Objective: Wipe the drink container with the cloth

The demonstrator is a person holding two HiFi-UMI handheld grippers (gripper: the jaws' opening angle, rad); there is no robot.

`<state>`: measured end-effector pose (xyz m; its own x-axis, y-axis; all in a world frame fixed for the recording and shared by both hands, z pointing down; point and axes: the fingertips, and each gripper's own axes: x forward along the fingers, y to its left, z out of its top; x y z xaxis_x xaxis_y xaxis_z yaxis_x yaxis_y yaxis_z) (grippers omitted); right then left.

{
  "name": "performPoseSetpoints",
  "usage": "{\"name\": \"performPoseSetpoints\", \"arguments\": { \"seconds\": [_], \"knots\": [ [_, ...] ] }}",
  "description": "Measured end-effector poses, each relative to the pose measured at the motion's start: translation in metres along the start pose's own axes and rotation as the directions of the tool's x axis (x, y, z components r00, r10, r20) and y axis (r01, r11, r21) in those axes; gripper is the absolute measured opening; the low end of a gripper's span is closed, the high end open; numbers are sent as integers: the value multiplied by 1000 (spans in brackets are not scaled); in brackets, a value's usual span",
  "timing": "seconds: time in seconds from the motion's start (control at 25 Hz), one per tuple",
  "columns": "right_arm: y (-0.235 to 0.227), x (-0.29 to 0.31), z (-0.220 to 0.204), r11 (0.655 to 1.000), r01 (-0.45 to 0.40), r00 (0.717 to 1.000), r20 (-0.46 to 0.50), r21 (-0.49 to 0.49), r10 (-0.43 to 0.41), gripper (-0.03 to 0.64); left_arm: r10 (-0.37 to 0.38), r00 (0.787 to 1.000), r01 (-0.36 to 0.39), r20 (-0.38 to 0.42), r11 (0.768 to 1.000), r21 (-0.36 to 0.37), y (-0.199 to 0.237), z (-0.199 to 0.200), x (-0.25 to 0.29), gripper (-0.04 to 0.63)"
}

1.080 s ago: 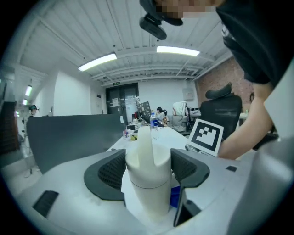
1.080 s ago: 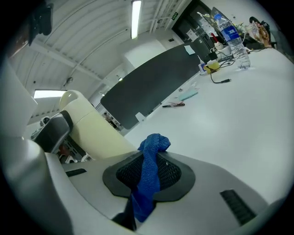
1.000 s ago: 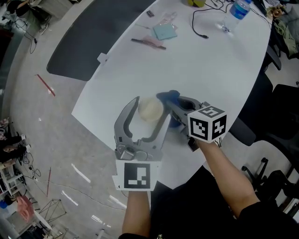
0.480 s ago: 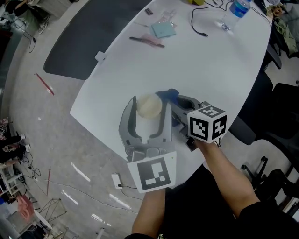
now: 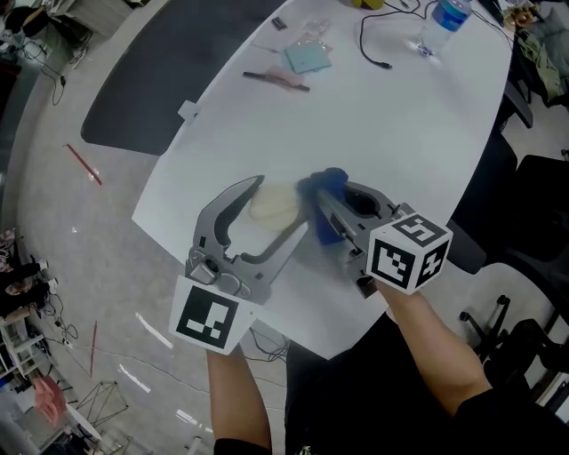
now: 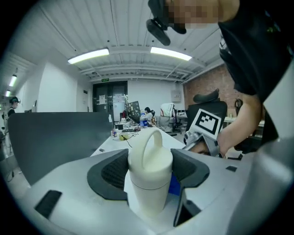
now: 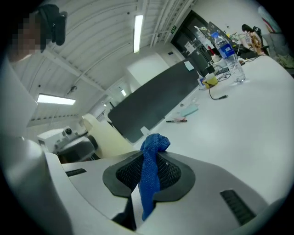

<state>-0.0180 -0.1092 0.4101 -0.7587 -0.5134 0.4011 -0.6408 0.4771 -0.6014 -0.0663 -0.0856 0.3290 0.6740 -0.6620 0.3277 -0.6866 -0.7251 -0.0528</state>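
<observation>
A cream drink container [image 5: 269, 203] with a loop handle on its lid is held over the white table [image 5: 400, 133], my left gripper [image 5: 280, 206] shut on its body. The left gripper view shows the container [image 6: 149, 176] filling the gap between the pads of that gripper [image 6: 149, 170]. My right gripper [image 5: 324, 209] is shut on a blue cloth [image 5: 320, 197], which is pressed against the container's right side. In the right gripper view the cloth [image 7: 150, 170] sticks up from the pinched jaws of the gripper [image 7: 149, 176], and the container [image 7: 108, 135] is just to the left.
At the table's far end stand a water bottle [image 5: 440, 27], a black cable [image 5: 373, 44], a teal pad [image 5: 307, 58] and a pen [image 5: 276, 80]. The table's near edge runs just below the grippers. A black office chair [image 5: 533, 204] is at the right, and a dark mat [image 5: 178, 62] lies on the floor.
The left gripper's handle end swung right, then back to the left, turning and tilting the container against the cloth. The right gripper shifted only slightly.
</observation>
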Motion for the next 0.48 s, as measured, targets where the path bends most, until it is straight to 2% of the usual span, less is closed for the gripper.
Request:
{"name": "performPoseSetpoints", "arguments": {
  "seconds": [0.08, 0.16, 0.24, 0.36, 0.48],
  "knots": [
    [22, -9, 28, 998, -68, 994, 87, 19, 66, 57, -8, 1000, 8, 8, 1000, -13, 1, -1, -1, 284],
    [48, -17, 58, 986, -163, 973, 173, 37, 154, 57, -11, 1000, 11, 23, 1000, -11, 0, -1, 0, 284],
    [65, -19, 77, 969, -241, 949, 218, 44, 226, 57, -5, 1000, 6, 28, 999, -33, 0, -2, 1, 284],
    [57, -2, 65, 955, -280, 949, 179, 100, 260, 57, 2, 1000, 1, 31, 998, -65, 2, -3, 0, 282],
    [18, 19, 23, 957, -209, 977, 75, 202, 198, 57, -13, 999, 15, 39, 998, -65, 1, -2, 1, 282]
  ]
}}
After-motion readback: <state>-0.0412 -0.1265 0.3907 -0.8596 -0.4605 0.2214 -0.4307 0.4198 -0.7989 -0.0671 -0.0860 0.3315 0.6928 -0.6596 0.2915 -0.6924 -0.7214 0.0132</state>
